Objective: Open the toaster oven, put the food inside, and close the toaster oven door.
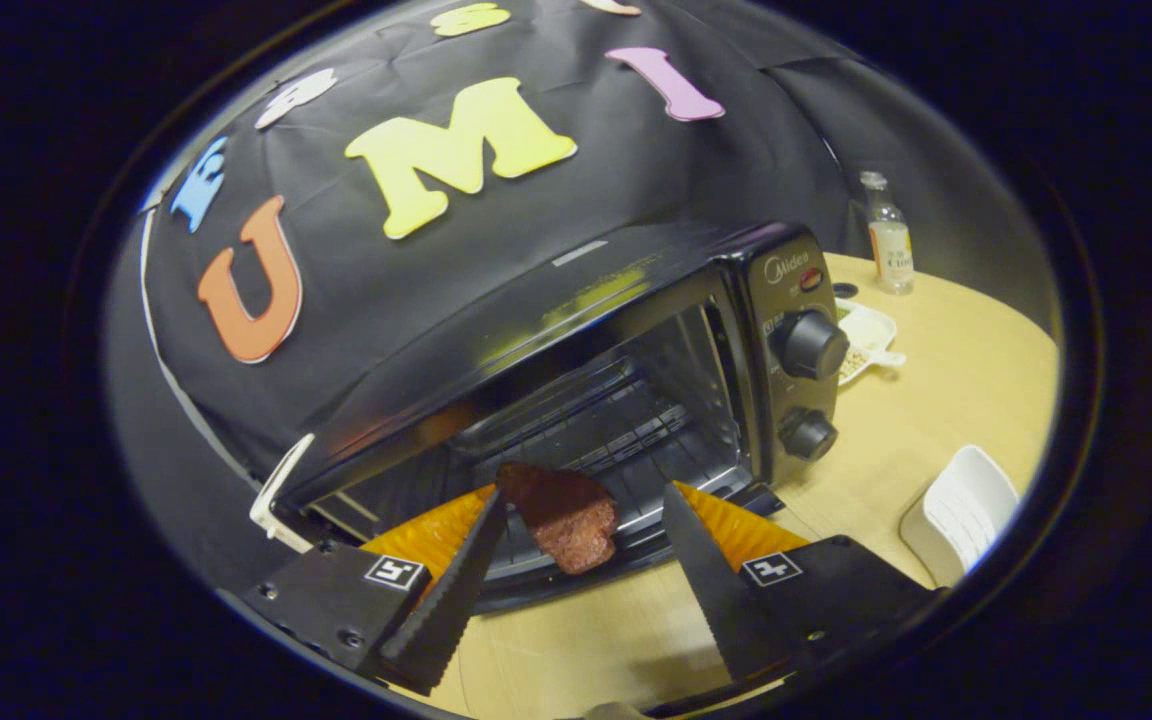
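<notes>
gripper [584, 505] spread wide, touching nothing; food [564, 515] sits between the tips on the toaster oven [636, 300] door's front edge, long axis pointing into the cavity.

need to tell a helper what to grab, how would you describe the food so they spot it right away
Find the black toaster oven on the wooden table. The food lies at its open front, between the open tongs. It is a dark reddish-brown, rough chunk, unlike the shiny metal rack behind it.

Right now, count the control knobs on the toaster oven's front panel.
2. The upper knob sits mid-panel on the toaster oven; the lower knob is directly below it. The open gripper has the reddish food piece between its fingers.
</notes>
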The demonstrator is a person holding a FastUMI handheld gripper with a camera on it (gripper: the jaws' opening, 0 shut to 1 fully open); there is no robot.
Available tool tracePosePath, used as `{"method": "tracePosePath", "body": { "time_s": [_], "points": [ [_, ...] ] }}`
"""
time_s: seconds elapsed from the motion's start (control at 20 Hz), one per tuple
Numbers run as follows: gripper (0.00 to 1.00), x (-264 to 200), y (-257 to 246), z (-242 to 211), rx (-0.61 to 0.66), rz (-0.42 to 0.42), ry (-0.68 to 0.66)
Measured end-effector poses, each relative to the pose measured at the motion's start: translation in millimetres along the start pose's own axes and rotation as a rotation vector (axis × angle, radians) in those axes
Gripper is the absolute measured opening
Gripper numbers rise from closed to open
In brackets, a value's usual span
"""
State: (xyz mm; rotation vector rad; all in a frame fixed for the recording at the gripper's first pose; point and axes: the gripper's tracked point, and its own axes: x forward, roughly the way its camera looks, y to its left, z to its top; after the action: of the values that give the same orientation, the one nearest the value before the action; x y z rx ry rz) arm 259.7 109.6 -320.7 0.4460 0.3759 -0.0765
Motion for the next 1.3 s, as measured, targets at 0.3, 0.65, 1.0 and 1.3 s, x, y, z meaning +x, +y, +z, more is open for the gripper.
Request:
{"method": "tracePosePath", "body": {
  "time_s": [0.3,0.65,1.0,1.3],
  "points": [
    [1.00,-84,-12,2,-0.197,-0.008,0.001],
    [1.00,-160,-44,-34,-0.350,-0.056,0.049],
    [1.00,-164,-72,-105,-0.387,-0.083,0.203],
    [1.00,-138,-80,-139,-0.391,-0.091,0.303]
  ]
}}
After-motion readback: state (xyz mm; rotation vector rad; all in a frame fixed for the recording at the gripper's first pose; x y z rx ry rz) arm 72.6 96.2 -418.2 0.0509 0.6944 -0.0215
